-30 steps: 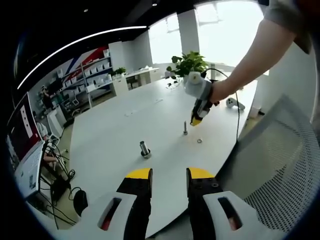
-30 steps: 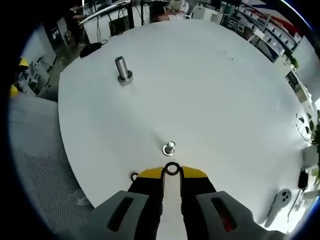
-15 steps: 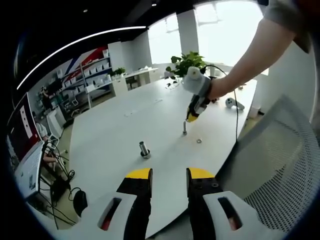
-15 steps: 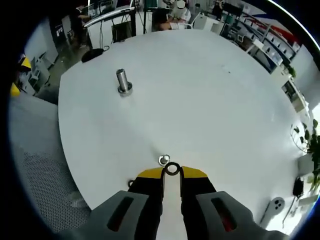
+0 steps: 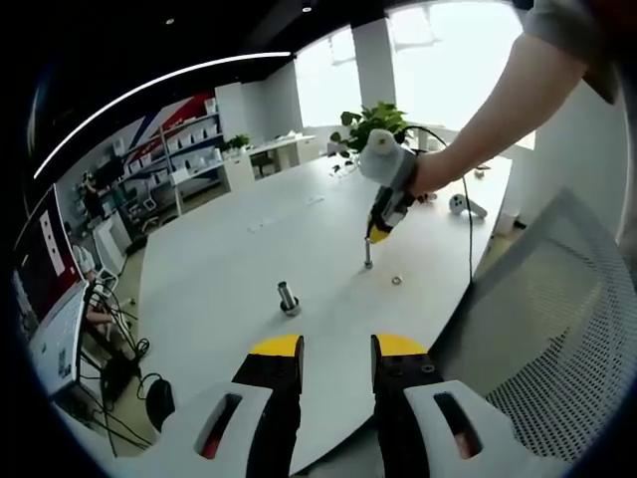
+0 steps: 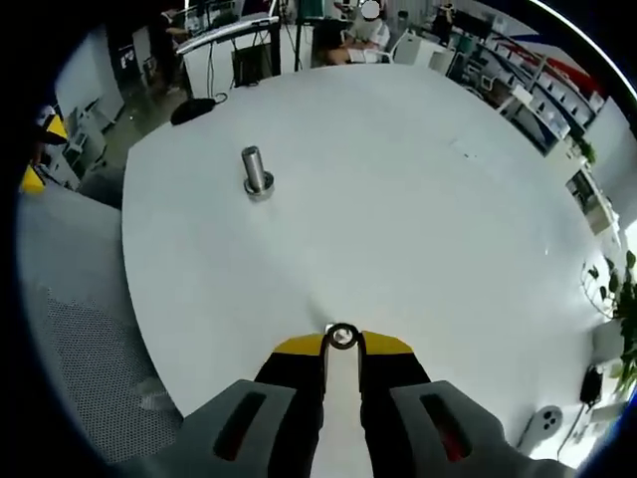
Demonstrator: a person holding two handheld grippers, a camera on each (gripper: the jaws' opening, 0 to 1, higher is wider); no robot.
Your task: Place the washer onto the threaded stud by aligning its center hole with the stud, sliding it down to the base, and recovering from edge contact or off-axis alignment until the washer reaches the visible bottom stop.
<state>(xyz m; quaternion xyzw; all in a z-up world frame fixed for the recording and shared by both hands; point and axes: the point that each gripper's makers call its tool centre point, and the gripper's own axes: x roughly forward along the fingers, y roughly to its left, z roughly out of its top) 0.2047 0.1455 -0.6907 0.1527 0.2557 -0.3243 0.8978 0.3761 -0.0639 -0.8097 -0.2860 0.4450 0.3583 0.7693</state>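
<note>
A wide white desk fills both views. On the left of the right gripper view, a second, thicker stud stands far off, well apart from the work. At the bottom centre, the right claw pinches the washer at the tips of its yellow jaws. Half a second ago the threaded stud showed just beyond the washer; now the ring sits right over it, hiding it, so the hole seems lined up for sliding down. In the left gripper view, the left claw hangs spread and empty, while the right claw hovers over the threaded stud. A spare ring lies just right of it. Whether the washer has started onto the threads is too small to tell.
</note>
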